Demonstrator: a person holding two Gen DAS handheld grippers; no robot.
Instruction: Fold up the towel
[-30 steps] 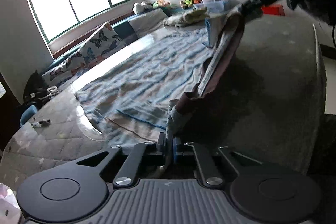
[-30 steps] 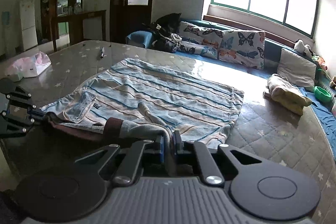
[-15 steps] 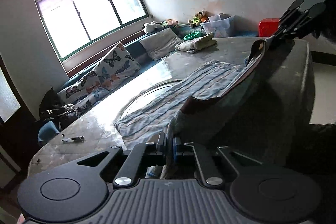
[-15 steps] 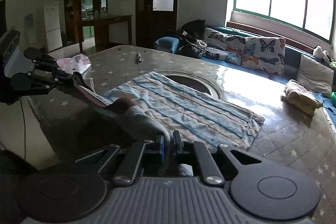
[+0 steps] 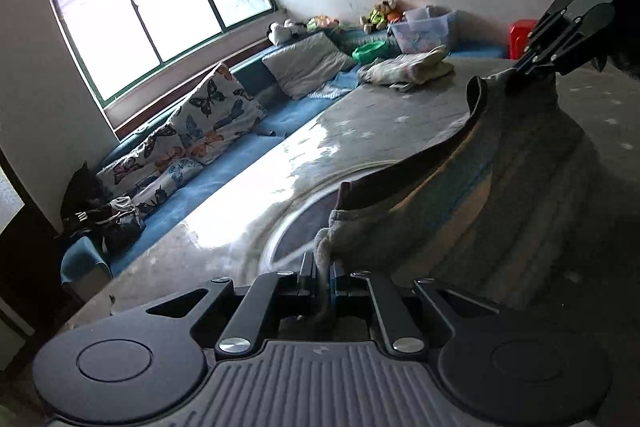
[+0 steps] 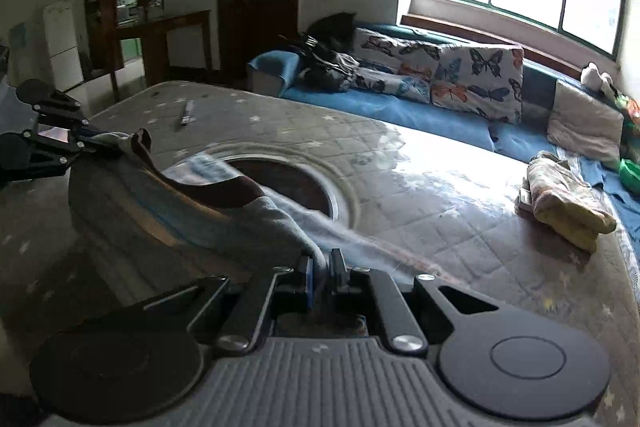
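Both grippers, left [image 5: 322, 269] and right [image 6: 320, 269], pinch towel [image 5: 500, 187] corners, edge raised over the mattress [image 6: 420, 187]. Hold corners level, edge taut; lay it square.

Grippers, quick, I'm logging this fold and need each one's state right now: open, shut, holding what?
Left gripper: shut, jaws pinching a corner of the striped towel.
Right gripper: shut, jaws pinching another corner of the same towel.

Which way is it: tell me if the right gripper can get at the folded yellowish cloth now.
Probably not: the right gripper has its jaws shut on the towel, and the yellowish cloth lies apart, farther along the mattress.
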